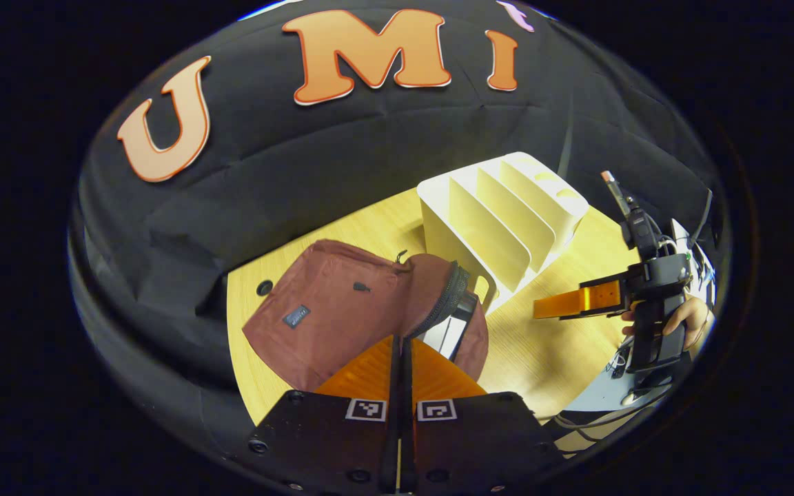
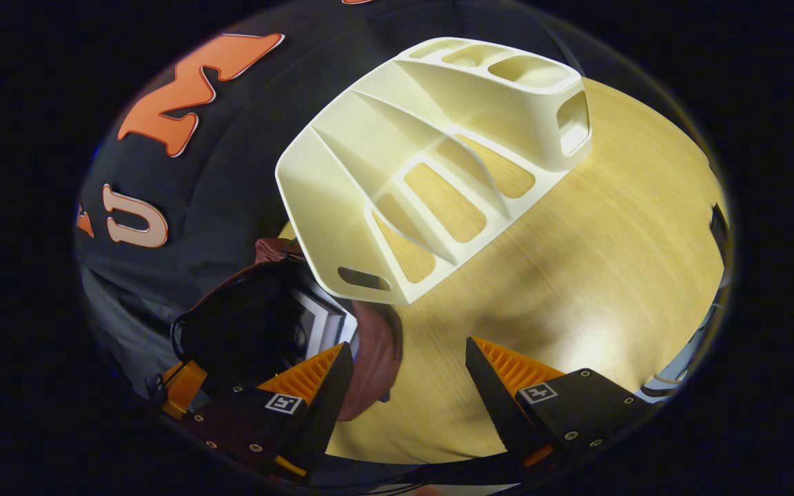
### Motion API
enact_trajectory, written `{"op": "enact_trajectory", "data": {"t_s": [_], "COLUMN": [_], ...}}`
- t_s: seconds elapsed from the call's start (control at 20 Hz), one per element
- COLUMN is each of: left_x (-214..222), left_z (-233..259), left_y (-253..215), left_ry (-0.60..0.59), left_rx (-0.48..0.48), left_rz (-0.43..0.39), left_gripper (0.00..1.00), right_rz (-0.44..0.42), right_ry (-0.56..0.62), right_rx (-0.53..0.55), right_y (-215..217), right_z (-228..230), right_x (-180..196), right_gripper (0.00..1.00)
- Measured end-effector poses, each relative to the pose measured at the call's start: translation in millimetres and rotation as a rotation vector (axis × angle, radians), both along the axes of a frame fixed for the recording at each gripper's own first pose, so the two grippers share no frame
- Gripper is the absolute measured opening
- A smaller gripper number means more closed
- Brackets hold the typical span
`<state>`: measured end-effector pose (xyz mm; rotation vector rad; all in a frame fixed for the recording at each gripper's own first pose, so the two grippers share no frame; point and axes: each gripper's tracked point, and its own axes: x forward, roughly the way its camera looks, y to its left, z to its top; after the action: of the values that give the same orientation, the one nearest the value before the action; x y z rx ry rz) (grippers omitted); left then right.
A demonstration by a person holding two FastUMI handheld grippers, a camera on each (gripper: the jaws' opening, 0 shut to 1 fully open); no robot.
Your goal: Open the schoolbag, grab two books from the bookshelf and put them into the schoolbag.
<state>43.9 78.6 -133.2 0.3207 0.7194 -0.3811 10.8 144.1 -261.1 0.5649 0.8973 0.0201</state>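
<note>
A: Start at the tongs. What are they doing?

B: The left tongs are closed, fingers pressed flat together with nothing between them, hovering just over the bag. The right tongs are spread wide and empty, above bare counter beside the bag's mouth. In the left gripper view the right tongs sit well off to the side, held by a hand.

A: And the bag?

B: It lies on the counter with its zip open. Books show inside the mouth; from the right gripper view I can see their pale edges in the dark opening, but I cannot count them for certain.

A: The shelf?

B: The shelf stands just behind the bag, and every slot I can see is empty; wood shows through its base.

A: So which step is this?

B: I'd judge the loading is at its end: bag open, shelf cleared, books in. If both are inside, little is left beyond drawing the tongs clear. If one still sticks out, the next move calls for a nudge deeper, without snagging the zip.
</note>
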Motion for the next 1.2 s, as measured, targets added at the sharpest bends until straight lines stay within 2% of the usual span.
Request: {"op": "enact_trajectory", "data": {"t_s": [0.1,0.2,0.3,0.45,0.5,0.6,0.7,1.05,1.2], "left_x": [-13,-27,-37,-51,-53,-57,-60,-38,-44], "left_z": [-7,-10,-19,-21,-18,-13,1,106,135], "left_y": [-10,-24,-33,-46,-54,-73,-89,-119,-137], "left_ry": [0.024,0.034,0.034,-0.012,-0.041,-0.090,-0.138,-0.493,-0.580], "left_rx": [-0.030,-0.082,-0.097,-0.061,-0.067,-0.098,-0.126,-0.209,-0.248], "left_rz": [0.049,0.087,0.130,0.226,0.248,0.284,0.305,0.325,0.323], "left_gripper": [0.06,0.13,0.46,0.96,1.00,1.00,1.00,1.00,1.00], "right_rz": [0.035,0.072,0.114,0.183,0.202,0.222,0.220,0.156,0.129], "right_ry": [0.011,0.016,0.015,-0.028,-0.056,-0.126,-0.218,-0.638,-0.780], "right_rx": [-0.048,-0.092,-0.118,-0.189,-0.227,-0.275,-0.276,-0.388,-0.405], "right_y": [-25,-46,-61,-85,-95,-110,-116,-137,-138], "right_z": [4,6,8,14,17,34,63,191,236], "right_x": [-5,-8,-12,-18,-18,-17,-16,-1,-8], "right_gripper": [0.98,0.98,0.98,0.98,0.98,0.98,0.98,0.97,0.97]}}
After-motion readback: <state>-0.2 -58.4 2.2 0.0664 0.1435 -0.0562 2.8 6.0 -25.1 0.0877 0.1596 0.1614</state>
